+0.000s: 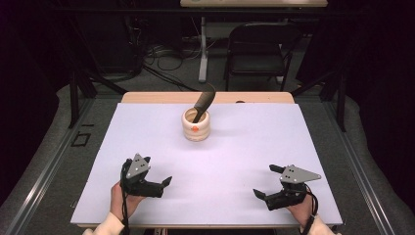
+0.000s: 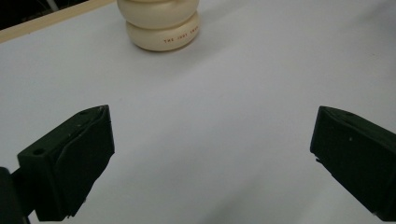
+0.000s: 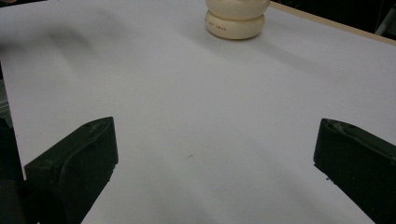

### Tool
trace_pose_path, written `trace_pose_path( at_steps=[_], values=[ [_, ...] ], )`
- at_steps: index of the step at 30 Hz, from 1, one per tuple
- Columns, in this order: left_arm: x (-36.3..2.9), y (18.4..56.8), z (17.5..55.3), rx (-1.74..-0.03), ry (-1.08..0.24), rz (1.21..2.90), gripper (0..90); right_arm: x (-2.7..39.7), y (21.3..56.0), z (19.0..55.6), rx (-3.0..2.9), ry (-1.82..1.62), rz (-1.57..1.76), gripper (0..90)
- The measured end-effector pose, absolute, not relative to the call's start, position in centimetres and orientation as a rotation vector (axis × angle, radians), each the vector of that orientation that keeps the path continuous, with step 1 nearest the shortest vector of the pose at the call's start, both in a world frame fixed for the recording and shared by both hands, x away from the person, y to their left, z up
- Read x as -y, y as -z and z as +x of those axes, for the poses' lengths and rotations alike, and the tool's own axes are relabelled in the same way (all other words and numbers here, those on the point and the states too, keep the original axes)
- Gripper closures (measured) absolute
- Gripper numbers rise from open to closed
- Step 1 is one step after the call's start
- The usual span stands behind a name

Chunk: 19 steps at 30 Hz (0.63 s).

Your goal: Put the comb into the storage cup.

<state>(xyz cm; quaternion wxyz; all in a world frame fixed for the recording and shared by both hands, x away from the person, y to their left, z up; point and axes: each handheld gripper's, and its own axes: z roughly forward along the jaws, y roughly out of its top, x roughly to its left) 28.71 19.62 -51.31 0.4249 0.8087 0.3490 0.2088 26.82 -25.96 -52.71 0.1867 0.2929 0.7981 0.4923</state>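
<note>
Desk (image 1: pixel 147 147) has a white sheet over it, wood edge showing at the far side. Cream ribbed pot (image 1: pixel 195 125) sits far-centre on the desk, with a dark utensil (image 1: pixel 203 104) standing in it, leaning right; its lower end is hidden inside the pot, so can't tell what kind. Small red print on the pot is too blurred to read. Both gripper views cut the pot's top off at the frame edge.

Left gripper (image 1: pixel 159 171) near-left, jaws spread wide, nothing between them. Right gripper (image 1: pixel 266 182) near-right, jaws also wide apart and empty. Both well apart from the pot. Hands mostly hidden behind the grippers. Black chair (image 1: pixel 259 49) on the floor beyond the desk; background is dark.
</note>
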Motion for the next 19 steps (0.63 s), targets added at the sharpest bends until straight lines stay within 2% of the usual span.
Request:
trace_pose_path(
  at_steps=[19],
  values=[
    [-20.7,52.1,26.2,-0.859,-0.557,1.969,0.0,25.9,52.7,26.8,-2.254,-1.384,0.822,0.0]
  ],
)
